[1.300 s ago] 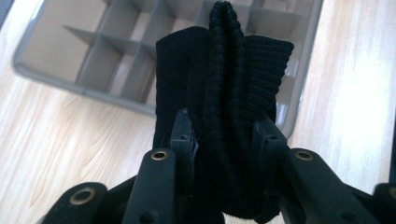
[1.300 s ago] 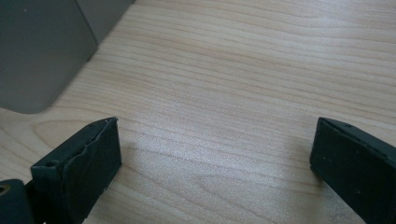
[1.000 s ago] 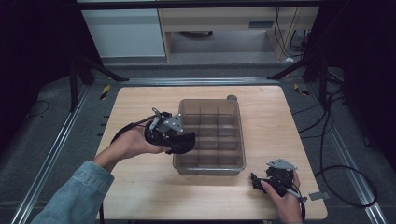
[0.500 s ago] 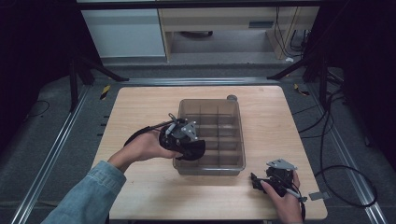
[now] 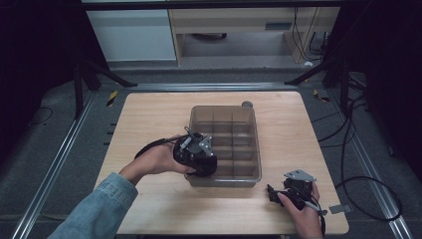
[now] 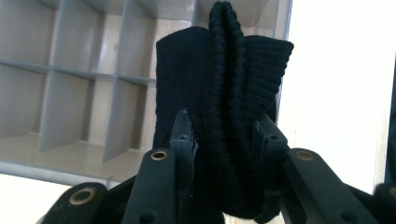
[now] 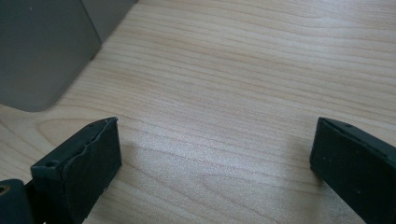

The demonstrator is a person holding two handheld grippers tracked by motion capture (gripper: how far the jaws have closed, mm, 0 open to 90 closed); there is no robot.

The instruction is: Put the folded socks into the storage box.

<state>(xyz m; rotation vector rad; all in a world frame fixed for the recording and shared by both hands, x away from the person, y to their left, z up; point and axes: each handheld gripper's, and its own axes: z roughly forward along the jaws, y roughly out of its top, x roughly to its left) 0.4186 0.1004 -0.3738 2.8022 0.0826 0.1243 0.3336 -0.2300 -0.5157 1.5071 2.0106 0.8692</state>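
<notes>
table point(image 5: 149, 119) of pale wood takes up the middle of the high view, with dark floor and metal rails around it. on it, a little right of centre, stands a clear grey plastic box point(image 5: 250, 144) split by dividers into small compartments, all of those that can be seen bare. a small round grey thing point(image 5: 247, 104) sits on the table just beyond the box's far right corner; what it is cannot be told.

a person's left arm in a blue denim sleeve point(image 5: 94, 211) comes in from the bottom left. its hand holds the left tongs point(image 5: 204, 167) at the near left corner of the box, over the box's left wall. in the left gripper view these tongs point(image 6: 224, 133) are closed partway on a bundled black knitted sock point(image 6: 224, 88), both pads pressing into its sides; the sock sticks up past the tips, with the box's compartments behind it and its right wall beside it.

the right hand rests on the table near the front right edge, well apart from the box, holding the right tongs point(image 5: 272, 191). in the right gripper view these tongs point(image 7: 215, 149) stand wide open with bare wood between them and a corner of the box at the upper left.
</notes>
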